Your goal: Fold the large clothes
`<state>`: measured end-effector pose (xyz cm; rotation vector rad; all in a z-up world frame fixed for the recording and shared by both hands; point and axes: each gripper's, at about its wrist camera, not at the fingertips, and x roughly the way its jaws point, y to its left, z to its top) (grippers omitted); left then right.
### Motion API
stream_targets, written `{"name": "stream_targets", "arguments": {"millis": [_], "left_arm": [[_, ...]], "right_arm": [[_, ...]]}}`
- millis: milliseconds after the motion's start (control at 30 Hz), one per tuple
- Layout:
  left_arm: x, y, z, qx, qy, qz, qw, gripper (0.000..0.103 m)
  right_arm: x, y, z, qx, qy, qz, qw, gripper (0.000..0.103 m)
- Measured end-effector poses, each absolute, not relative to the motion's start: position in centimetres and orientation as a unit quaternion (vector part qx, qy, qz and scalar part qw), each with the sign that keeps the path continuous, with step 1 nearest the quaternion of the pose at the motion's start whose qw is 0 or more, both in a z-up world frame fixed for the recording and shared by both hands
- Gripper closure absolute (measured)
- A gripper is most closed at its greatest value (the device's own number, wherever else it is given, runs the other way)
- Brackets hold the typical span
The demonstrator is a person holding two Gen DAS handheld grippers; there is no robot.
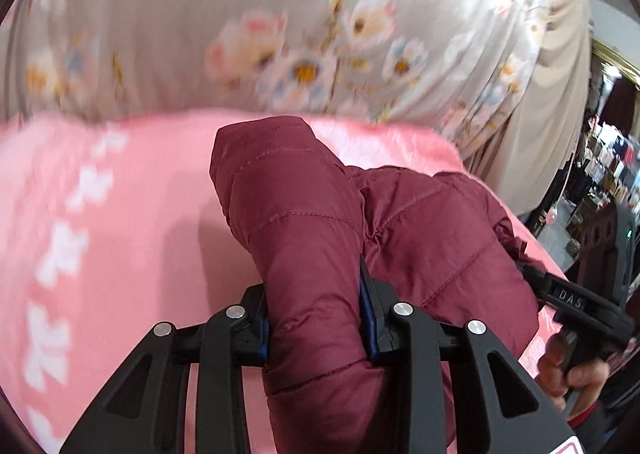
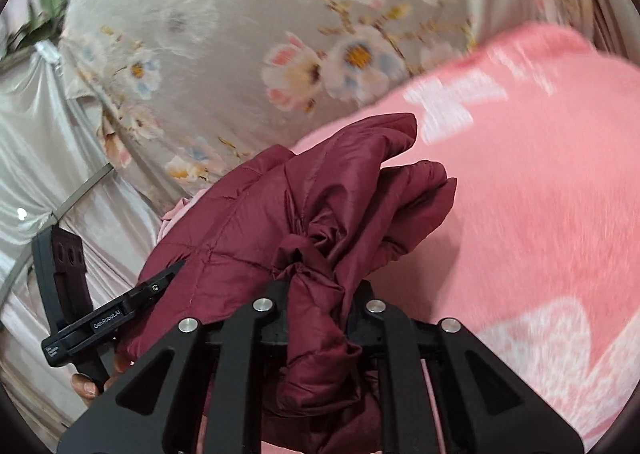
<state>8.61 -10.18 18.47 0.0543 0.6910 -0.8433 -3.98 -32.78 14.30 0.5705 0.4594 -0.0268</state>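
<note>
A maroon quilted puffer jacket [image 1: 316,214] is lifted above a pink blanket [image 1: 120,214] with white flowers. My left gripper [image 1: 318,318] is shut on a thick padded fold of the jacket, which bulges between its blue-padded fingers. In the right wrist view my right gripper [image 2: 320,310] is shut on a bunched, crumpled part of the same jacket [image 2: 304,214], which hangs down between the arms. Each view shows the other gripper at its edge: the right gripper [image 1: 576,306] in a hand at the right, the left gripper [image 2: 108,318] at the lower left.
A grey curtain with a flower print [image 1: 280,34] hangs behind the blanket-covered surface. A beige curtain [image 1: 560,94] hangs at the right, with shelves of goods [image 1: 612,170] beyond it. In the right wrist view, shiny pale drapes [image 2: 40,158] hang at the left.
</note>
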Motion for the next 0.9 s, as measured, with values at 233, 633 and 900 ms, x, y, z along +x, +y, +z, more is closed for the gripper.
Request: {"name": "stream_targets", "arguments": {"millis": [233,633,900], "left_arm": [[13.7,-7.7,22.7,0.042,0.234,-0.379,0.895,0.073],[26.0,-5.0,16.5,0.065,0.21,-0.321,0.921,0.072],[30.6,-5.6,8.7,0.086,0.254,-0.301,0.915,0.071]], "right_arm": [[3.9,-29.8,19.6,0.176,0.175,0.009,0.969,0.091],[18.7,-27.4,14.2,0.16,0.2,0.015,0.966,0.091],[24.0,-27.4,7.2,0.162,0.259,0.007,0.952,0.09]]}}
